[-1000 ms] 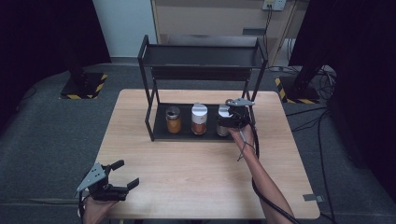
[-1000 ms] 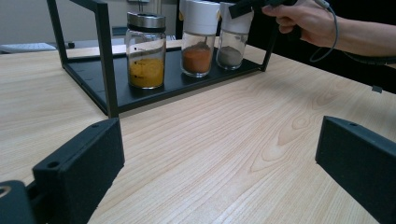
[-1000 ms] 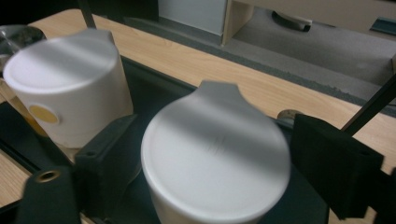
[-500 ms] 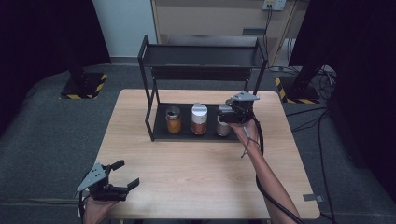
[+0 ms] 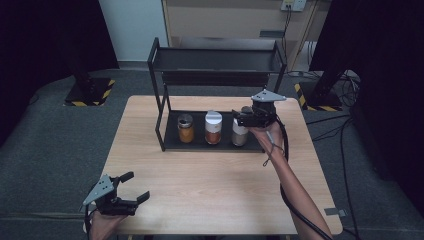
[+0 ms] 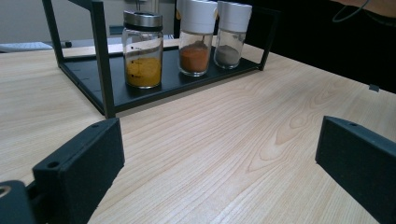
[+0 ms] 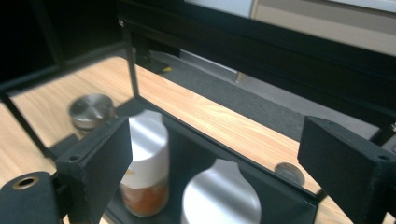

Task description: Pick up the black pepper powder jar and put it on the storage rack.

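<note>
- The right hand-held gripper [image 5: 243, 118] is hovering above the grey-spice jar [image 5: 239, 132], at the right end of the black rack's [image 5: 215, 62] lower shelf, with its jaws spread and nothing between them; they have just been opening.
- The right forearm is stretching from the near right edge of the surface [image 5: 210, 190] up to the rack, with the hand wrapping the gripper body from below and its grey plate facing up.
- In the right gripper view, the jar's white cap [image 7: 219, 196] is sitting below and between the open jaws, apart from both.
- The red-spice jar [image 5: 213, 127] is standing in the middle of the shelf, and the yellow-spice jar [image 5: 185, 128] with a metal lid at the left.
- The left hand-held gripper [image 5: 131, 187] is resting low at the near left corner, jaws spread wide and empty, pointing right and far towards the rack.
</note>
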The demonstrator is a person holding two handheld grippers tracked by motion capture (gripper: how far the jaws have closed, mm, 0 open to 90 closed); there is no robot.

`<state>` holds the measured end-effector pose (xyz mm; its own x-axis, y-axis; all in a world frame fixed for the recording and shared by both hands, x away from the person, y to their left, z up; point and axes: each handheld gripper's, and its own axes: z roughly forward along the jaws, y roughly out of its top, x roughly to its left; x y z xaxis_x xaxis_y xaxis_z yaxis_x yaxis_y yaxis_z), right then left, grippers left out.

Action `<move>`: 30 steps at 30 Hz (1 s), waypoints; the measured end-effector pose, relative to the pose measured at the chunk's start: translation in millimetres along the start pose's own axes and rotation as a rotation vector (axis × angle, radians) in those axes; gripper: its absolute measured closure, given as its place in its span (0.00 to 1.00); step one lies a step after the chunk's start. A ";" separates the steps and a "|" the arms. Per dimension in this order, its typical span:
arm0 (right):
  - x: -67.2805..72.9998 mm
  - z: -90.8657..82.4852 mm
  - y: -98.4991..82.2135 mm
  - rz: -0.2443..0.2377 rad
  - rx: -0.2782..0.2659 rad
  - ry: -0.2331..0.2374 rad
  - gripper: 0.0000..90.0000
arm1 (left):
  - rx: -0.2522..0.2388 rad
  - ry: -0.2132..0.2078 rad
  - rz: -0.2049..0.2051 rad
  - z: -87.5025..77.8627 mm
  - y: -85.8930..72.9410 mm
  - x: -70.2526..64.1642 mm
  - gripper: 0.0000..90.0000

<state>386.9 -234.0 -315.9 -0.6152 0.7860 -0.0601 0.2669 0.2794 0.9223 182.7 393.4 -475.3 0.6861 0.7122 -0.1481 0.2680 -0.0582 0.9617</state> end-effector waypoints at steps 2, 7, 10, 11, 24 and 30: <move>1.3 -5.3 1.3 -0.005 -0.013 0.011 0.11 | 0.001 -0.001 0.000 0.1 0.1 0.0 0.01; 7.1 -19.8 4.3 -0.033 -0.040 0.038 0.11 | 0.000 -0.001 0.000 0.2 0.0 0.0 0.01; 10.3 -28.9 5.0 -0.050 -0.051 0.056 0.12 | 0.000 -0.001 0.002 0.1 0.0 -0.1 0.01; 11.4 -32.2 4.7 -0.052 -0.056 0.061 0.11 | 0.000 -0.001 0.002 0.1 0.1 -0.1 0.01; 17.6 -75.1 -20.5 -0.053 -0.105 0.106 0.11 | 0.002 -0.002 0.004 0.4 0.5 -0.4 0.01; 20.8 -92.1 -37.2 -0.048 -0.113 0.108 0.11 | 0.002 -0.002 0.003 0.5 0.5 -0.5 0.01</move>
<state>295.9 -278.8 -316.3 -0.7033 0.7075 -0.0692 0.1536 0.2462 0.9570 182.8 392.7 -474.9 0.6884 0.7105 -0.1460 0.2673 -0.0614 0.9616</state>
